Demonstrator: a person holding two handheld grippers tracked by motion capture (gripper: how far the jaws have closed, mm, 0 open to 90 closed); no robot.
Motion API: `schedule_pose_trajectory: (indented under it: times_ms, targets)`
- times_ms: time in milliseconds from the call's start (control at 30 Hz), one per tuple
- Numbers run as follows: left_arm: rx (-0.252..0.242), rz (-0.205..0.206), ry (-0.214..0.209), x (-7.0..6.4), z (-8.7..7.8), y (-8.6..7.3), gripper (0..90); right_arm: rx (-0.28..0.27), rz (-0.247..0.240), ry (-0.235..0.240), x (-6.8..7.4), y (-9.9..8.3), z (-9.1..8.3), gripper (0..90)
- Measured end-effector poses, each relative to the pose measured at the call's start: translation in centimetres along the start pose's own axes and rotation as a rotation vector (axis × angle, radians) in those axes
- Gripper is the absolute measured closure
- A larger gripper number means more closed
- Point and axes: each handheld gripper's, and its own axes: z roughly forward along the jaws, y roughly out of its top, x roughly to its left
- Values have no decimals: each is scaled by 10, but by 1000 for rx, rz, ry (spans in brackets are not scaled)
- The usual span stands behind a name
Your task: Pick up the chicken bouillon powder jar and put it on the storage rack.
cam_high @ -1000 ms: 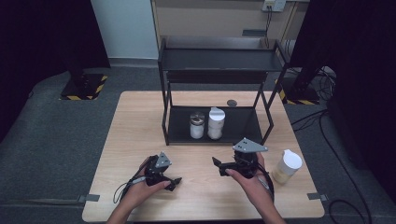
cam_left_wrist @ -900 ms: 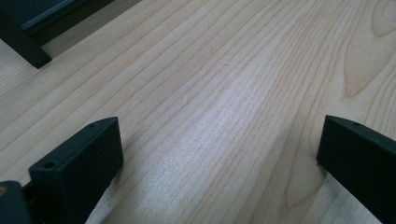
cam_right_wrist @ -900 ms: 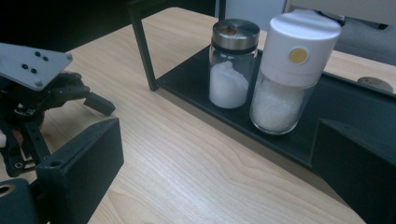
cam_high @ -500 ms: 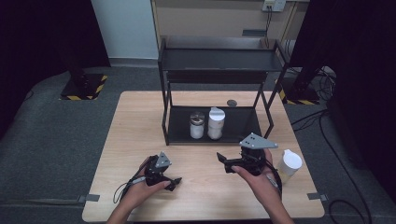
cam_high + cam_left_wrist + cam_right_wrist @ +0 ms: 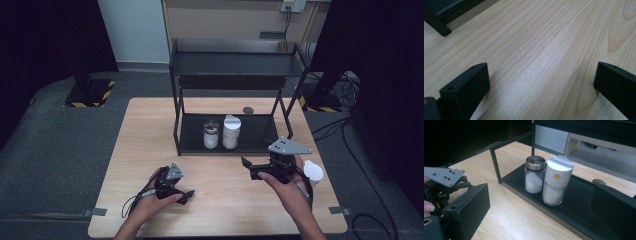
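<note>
The left gripper (image 5: 541, 87) hangs low over the bare wooden table (image 5: 544, 45), its two black fingers (image 5: 466, 87) spread wide apart with only wood grain between them; a dark rack foot (image 5: 437, 25) stands on the table at the upper left

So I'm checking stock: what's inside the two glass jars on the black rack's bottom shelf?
Both the metal-lidded glass jar and the taller white-capped glass jar hold white granules. Their caps hide the top level.
</note>
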Motion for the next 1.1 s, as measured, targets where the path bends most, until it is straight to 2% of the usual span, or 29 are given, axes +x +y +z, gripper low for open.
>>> schedule_pose_trajectory:
  times_ms: [500, 900, 1100]
  targets:
    - [0, 0, 0, 0, 0, 0, 0, -36, -9, -30, -13, 9, -18, 35]
    - [1, 1, 0, 0, 0, 0, 0, -38, -30, -51, -26, 18, -35, 37]
    - [1, 1, -1, 0, 0, 0, 0, -36, -31, -57, -34, 16, -44, 37]
